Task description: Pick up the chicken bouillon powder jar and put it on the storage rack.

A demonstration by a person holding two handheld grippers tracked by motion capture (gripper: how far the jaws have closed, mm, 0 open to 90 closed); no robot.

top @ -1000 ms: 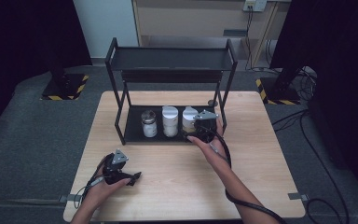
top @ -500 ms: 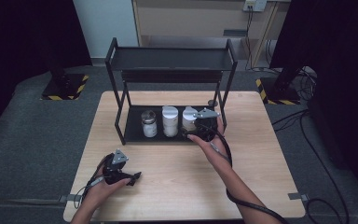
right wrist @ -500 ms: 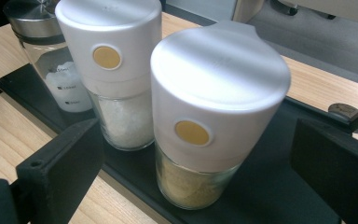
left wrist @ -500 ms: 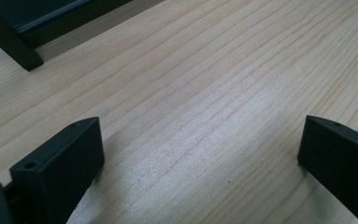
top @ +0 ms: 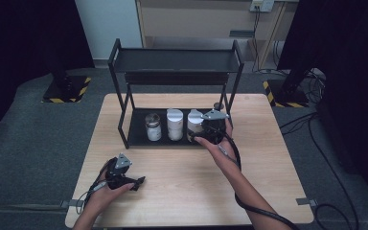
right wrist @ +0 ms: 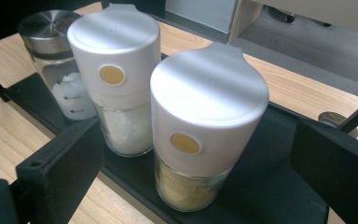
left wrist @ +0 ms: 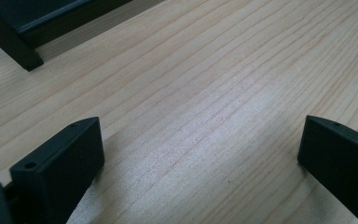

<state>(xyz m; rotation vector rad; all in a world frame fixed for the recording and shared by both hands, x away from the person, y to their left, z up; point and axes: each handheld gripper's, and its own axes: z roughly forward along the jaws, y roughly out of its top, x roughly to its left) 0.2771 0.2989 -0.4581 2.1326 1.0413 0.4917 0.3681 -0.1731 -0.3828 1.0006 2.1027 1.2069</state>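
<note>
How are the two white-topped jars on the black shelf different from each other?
The nearer white-capped jar holds yellowish-brown powder; the farther white-capped jar holds white grains. The nearer one stands right in front of the open right hand-held gripper; the farther one stands between it and the steel-lidded jar. Both are upright glass jars with the same white cap and round gold dot.

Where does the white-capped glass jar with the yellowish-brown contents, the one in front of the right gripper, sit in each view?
High view: the white-capped jar of yellowish-brown powder is rightmost of three on the black metal rack's lower tray, just beside the right gripper.
Right gripper view: centre, nearest jar, between the open jaws.
Left gripper view: not in it.
Shared landmark: the neighbouring white-capped jar of white grains.
</note>
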